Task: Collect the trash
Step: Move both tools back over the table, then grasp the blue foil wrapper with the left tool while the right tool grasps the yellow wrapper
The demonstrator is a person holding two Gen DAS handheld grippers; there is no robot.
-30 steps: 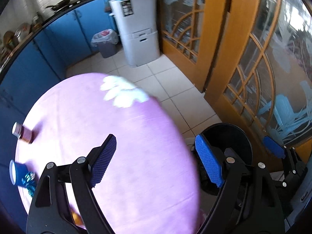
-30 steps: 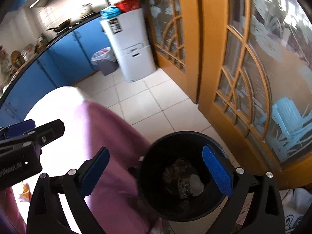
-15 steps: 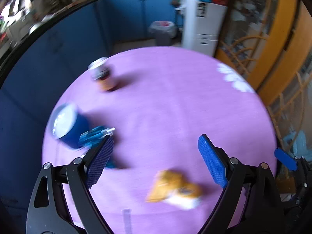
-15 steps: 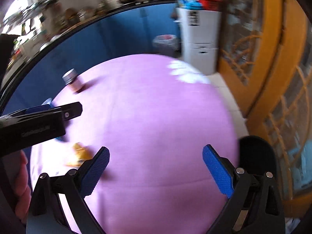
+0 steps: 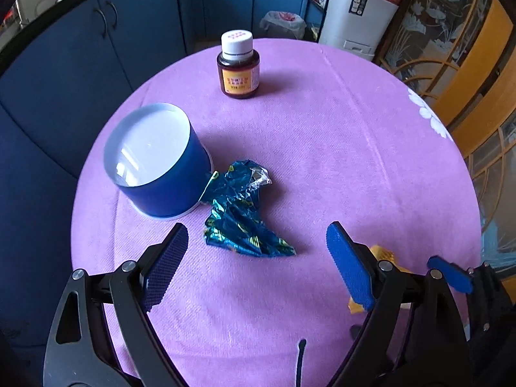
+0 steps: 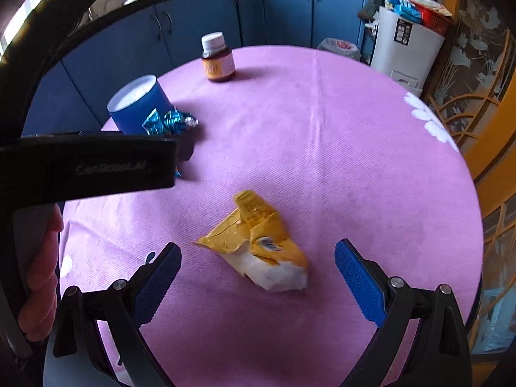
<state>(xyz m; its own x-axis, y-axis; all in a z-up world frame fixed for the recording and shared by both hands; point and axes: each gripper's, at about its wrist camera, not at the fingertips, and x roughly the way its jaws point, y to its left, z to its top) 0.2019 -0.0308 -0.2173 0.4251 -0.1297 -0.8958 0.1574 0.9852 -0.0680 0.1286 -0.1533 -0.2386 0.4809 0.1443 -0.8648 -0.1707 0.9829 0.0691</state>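
A crumpled blue foil wrapper (image 5: 240, 222) lies on the purple tablecloth (image 5: 338, 148), against a blue paper cup (image 5: 158, 167). My left gripper (image 5: 256, 235) hovers just short of it. Its jaws are wide and closing slightly, and the pads touch nothing. A crumpled yellow and white wrapper (image 6: 258, 242) lies nearer the table's front. My right gripper (image 6: 258, 251) stands open over it, one fingertip on each side, not touching. The left wrist view shows only a corner of the yellow wrapper (image 5: 383, 254), behind the left gripper's finger. The left gripper's black body (image 6: 90, 164) hides part of the blue wrapper (image 6: 171, 121) in the right wrist view.
A brown bottle (image 5: 238, 71) with a white cap stands at the far side of the round table. Blue cabinets (image 5: 145, 25) curve behind it. A lined grey waste bin (image 5: 282, 24) and a white bin (image 5: 358, 16) stand on the floor, with wooden glass doors (image 5: 483, 74) to the right.
Both views have swung from the floor and the black bin by the door over to the tabletop. Each gripper now faces one wrapper up close. Both sets of jaws stay wide.
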